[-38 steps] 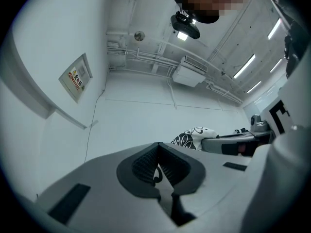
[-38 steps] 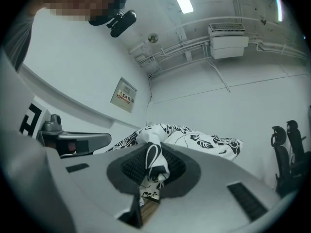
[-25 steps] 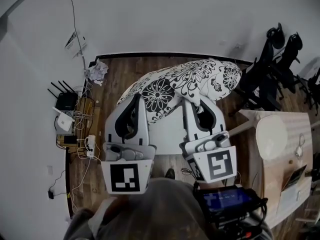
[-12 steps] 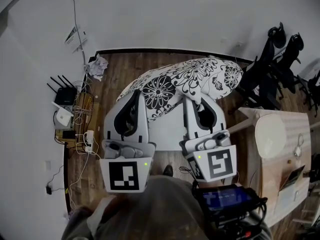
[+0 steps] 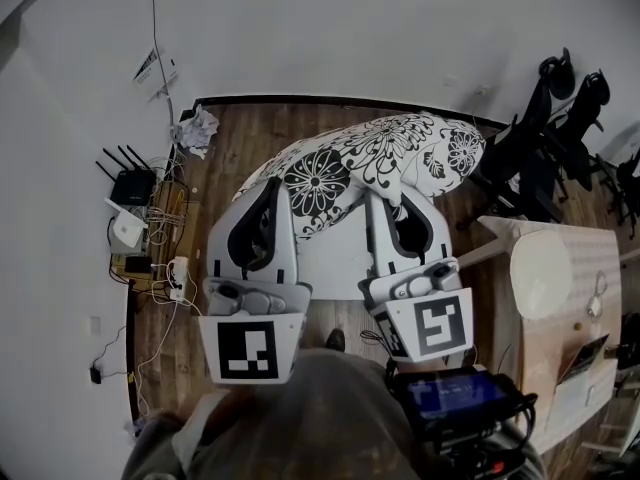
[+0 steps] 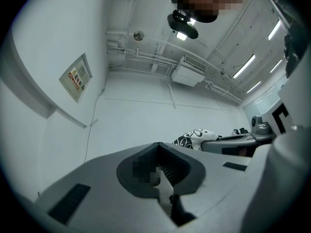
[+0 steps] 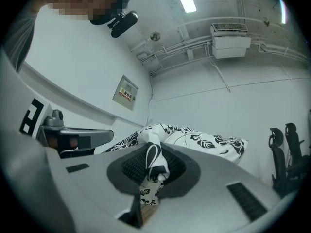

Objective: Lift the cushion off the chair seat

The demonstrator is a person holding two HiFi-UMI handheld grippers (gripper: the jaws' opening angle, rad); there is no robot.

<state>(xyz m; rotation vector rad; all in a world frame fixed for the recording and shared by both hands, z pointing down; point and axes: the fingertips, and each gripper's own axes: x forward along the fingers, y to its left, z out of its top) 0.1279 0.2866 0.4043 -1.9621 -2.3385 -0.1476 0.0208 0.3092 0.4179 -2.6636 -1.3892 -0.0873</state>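
Two grippers are level over the pale chair seat, and the right gripper has its jaws clamped on a pinched fold of the black-and-white flowered cushion, the fabric bunched between the ribbed pads in the right gripper view. Over on the other side, the left gripper has its jaws pressed together at the cushion's near-left edge. The cushion sprawls across the seat's far side toward the white wall; whether it is clear of the seat cannot be told.

The left gripper is closed, with the cushion beyond at right.
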